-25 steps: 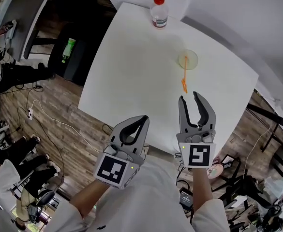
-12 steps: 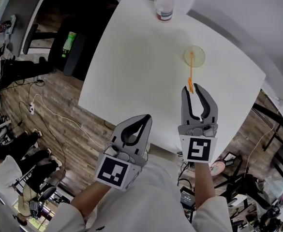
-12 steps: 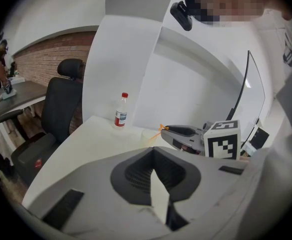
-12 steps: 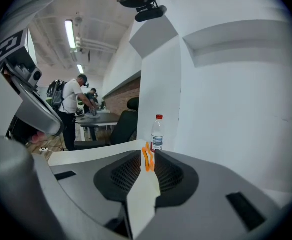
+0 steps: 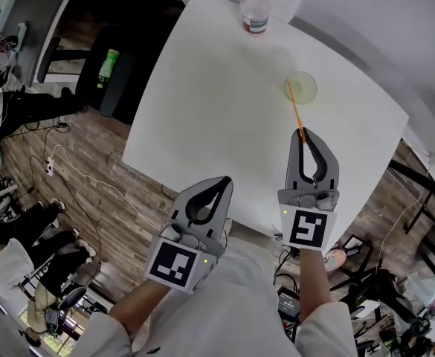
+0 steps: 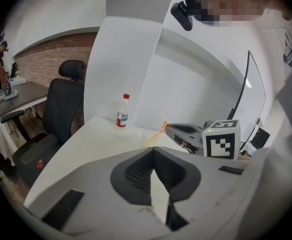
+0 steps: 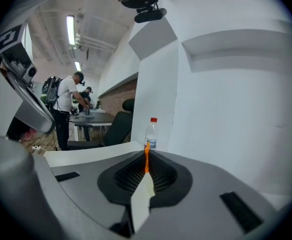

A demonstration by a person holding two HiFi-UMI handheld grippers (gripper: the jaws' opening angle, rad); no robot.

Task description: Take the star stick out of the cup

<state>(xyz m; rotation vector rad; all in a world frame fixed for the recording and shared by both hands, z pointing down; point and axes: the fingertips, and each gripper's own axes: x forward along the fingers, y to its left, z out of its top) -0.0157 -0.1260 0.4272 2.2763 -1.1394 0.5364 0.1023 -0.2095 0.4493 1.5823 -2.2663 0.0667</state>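
**Q:** From the head view, what do you count?

**A:** One white table (image 5: 202, 110). On it are one red-capped bottle (image 5: 255, 7) at the far edge and one clear cup (image 5: 302, 88), with one orange stick (image 5: 295, 110) in it. The stick's far end sits in the cup. It leans out toward me, and its near end meets the tips of my right gripper (image 5: 306, 132). My left gripper (image 5: 221, 181) hangs off the near edge of the table, well apart from the cup.

**Q:** And the left gripper view?

**A:** My left jaws are pressed together with nothing between them. Past them I see the one bottle and one black chair (image 6: 61, 109) to the left. My right gripper is on the right, with the star end of the stick at its tip.

**Q:** The right gripper view?

**A:** My right jaws have just been closing, and the stick stands pinched between them, an orange line rising from the tips. The bottle is straight behind it. Two people (image 7: 68, 101) stand at a desk far off to the left.

**Q:** So is the stick out?

**A:** Not yet. I've clamped it, but its end is in the cup.
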